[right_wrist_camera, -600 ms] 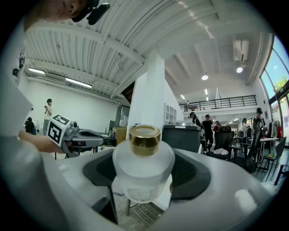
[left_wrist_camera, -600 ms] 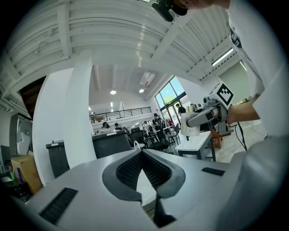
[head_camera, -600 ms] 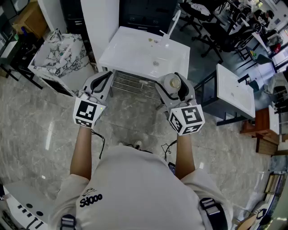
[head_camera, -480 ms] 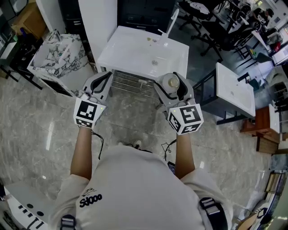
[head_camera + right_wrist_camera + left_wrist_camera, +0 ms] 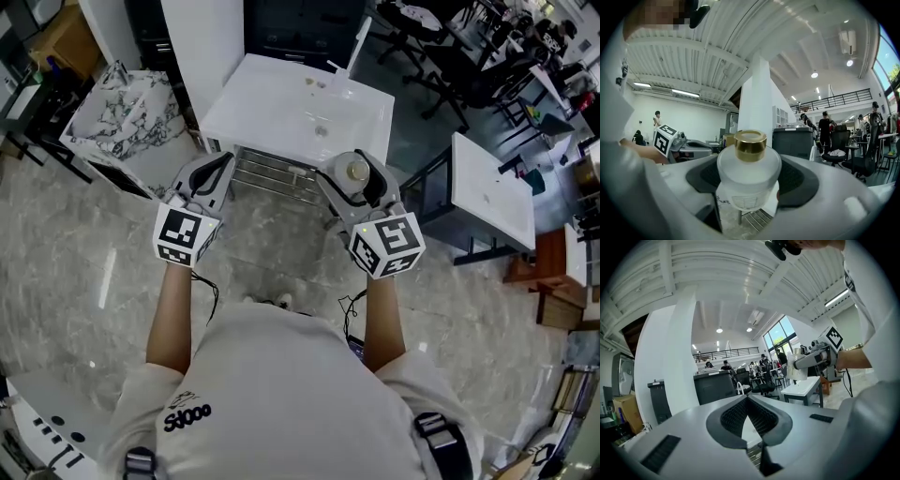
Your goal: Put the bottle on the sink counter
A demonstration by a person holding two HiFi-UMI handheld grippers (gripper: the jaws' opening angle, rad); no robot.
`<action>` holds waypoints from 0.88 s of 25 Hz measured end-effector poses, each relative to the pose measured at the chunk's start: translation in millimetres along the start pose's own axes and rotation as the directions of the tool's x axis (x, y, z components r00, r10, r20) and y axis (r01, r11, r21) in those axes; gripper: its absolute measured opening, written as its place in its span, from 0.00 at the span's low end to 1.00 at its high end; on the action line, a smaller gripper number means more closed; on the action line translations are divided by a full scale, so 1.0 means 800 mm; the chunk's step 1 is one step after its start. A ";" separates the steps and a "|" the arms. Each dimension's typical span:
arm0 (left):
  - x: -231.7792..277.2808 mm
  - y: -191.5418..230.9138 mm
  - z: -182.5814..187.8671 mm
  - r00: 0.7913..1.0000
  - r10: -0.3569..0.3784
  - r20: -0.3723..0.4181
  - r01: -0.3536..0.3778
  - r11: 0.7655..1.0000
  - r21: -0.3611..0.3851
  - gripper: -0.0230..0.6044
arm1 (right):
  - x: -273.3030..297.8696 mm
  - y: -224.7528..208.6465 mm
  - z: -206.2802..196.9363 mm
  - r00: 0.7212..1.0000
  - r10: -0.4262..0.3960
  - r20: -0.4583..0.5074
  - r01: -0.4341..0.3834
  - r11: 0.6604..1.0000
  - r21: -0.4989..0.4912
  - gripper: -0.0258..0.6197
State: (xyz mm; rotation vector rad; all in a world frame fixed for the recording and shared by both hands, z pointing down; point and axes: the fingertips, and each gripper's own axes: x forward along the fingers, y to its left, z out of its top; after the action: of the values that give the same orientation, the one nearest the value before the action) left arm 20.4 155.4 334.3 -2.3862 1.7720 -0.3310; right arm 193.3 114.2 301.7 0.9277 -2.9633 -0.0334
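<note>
Grey marble-look floor (image 5: 75, 281) fills the lower head view. The operator stands just short of a white sink counter (image 5: 272, 108).

Nearest: both forearms are held out level, marker cubes toward the head camera.
- State of left tool (image 5: 748, 399): tips pressed together with nothing between them, idle off the counter's front-left corner.
- State of right tool (image 5: 357, 174): spread wide and clamped on the bottle (image 5: 748, 174), pads against both flanks.
- Bottle: frosted body, gold cap, upright. It is in the air just in front of the counter's front edge, near the right corner, and not touching it.

Change over the last half second: very little.
- Measured against the drain (image 5: 321, 129), the bottle and both tools sit in practically the same spot.
- The whole view has drifted slightly, which reads as head motion.
- The grip is unchanged and the bottle has not tilted.

Meaning (judgement): this is the carry phase, and the approach is slow or paused. Placement has not begun. What remains is to advance over the rim, lower the bottle onto a flat ledge clear of the basin, and release it. The near margin looks narrow, so the ledge beside the faucet (image 5: 352, 56) may suit better.

Farther: a marbled basin (image 5: 117, 117) at left, a second white counter (image 5: 487, 192) at right, and chairs beyond.
</note>
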 end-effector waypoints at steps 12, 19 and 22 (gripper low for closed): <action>0.000 -0.026 -0.022 0.995 0.051 -0.088 -0.053 0.998 -0.018 0.04 | -0.002 -0.021 -0.014 0.998 0.047 -0.031 -0.047 0.999 0.003 0.58; 0.020 -0.016 -0.028 0.994 0.050 -0.098 -0.053 0.998 -0.025 0.04 | 0.016 -0.031 -0.021 0.998 0.056 -0.040 -0.056 0.998 0.006 0.58; 0.037 -0.006 -0.034 0.995 0.047 -0.087 -0.049 0.998 -0.030 0.04 | 0.031 -0.041 -0.025 0.997 0.059 -0.041 -0.058 0.998 0.012 0.58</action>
State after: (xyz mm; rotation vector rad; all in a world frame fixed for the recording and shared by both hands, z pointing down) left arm 26.0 129.0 364.5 -2.3804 1.8820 -0.4090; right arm 192.7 72.8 321.7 0.8318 -2.9537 0.0033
